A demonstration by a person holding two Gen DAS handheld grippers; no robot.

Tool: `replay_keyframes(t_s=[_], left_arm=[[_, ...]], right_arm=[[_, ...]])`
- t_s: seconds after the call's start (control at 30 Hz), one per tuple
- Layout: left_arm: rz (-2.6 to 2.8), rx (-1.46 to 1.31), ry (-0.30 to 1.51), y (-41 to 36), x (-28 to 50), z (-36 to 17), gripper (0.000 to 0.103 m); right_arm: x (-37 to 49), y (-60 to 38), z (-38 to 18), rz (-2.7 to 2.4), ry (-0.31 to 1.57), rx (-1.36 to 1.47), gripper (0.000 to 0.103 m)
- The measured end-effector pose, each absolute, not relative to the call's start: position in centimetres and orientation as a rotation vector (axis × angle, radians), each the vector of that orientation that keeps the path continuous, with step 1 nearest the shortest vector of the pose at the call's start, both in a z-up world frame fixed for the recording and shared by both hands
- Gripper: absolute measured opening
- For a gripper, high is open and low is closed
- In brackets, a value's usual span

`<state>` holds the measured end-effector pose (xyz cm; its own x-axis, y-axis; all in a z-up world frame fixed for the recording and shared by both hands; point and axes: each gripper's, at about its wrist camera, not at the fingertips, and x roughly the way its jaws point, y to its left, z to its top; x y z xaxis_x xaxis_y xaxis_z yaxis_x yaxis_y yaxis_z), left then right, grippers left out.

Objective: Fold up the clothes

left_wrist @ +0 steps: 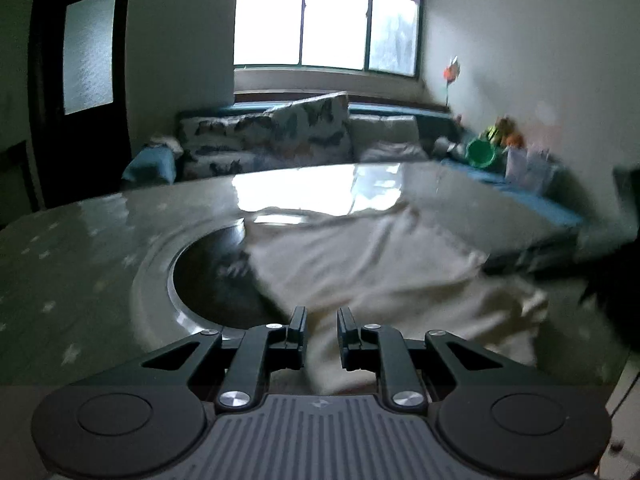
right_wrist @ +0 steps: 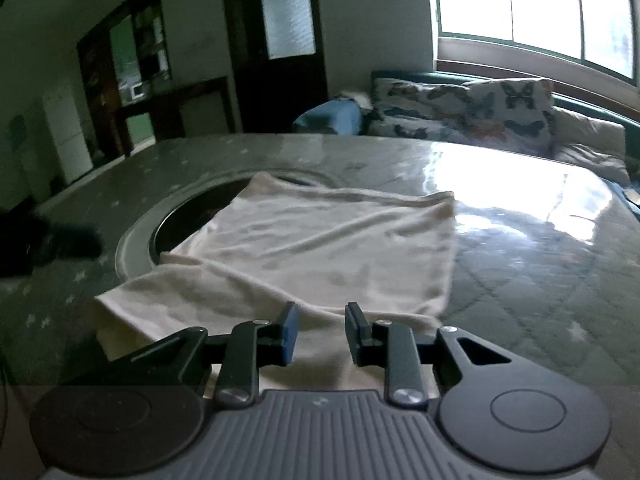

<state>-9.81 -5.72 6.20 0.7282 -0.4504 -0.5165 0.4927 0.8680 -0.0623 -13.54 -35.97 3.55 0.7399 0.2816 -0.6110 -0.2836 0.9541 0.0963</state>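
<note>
A cream garment (left_wrist: 360,264) lies partly folded on a grey star-patterned table (left_wrist: 80,260), covering part of a dark round inset (left_wrist: 212,276). My left gripper (left_wrist: 322,320) is at the garment's near edge. Its jaws stand narrowly apart and cloth fills the gap and rises between them. In the right wrist view the same garment (right_wrist: 320,240) lies as a flat rectangle with a folded flap at the near left. My right gripper (right_wrist: 320,320) hovers over its near edge. Those jaws are open, with cloth below them and nothing pinched.
A sofa with butterfly-print cushions (left_wrist: 272,136) stands beyond the table under a bright window (left_wrist: 320,16). Toys and a green bowl (left_wrist: 482,152) sit at the far right. A dark door (right_wrist: 280,40) and a white fridge (right_wrist: 66,136) stand at the back. The table surface (right_wrist: 540,280) is glossy.
</note>
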Motion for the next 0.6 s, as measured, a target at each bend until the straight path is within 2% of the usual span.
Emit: replay_keyframes(t_s=[0.3, 0.43, 0.6], left_arm=[[-0.549, 0.071, 0.698, -10.3, -3.7, 2.4, 0.018], [-0.507, 0.07, 0.724, -9.6, -3.0, 1.3, 0.018], [-0.489, 0.049, 0.725, -8.6, -2.9, 1.4, 0.018]], right_arm=[[-12.4, -35.1, 1.6, 0.325, 0.713, -0.032, 0.024], [-12.5, -35.3, 1.4, 0.325, 0.699, -0.052, 0.019], [-12.8, -35.3, 1.7, 0.321, 0.689, -0.059, 0.02]])
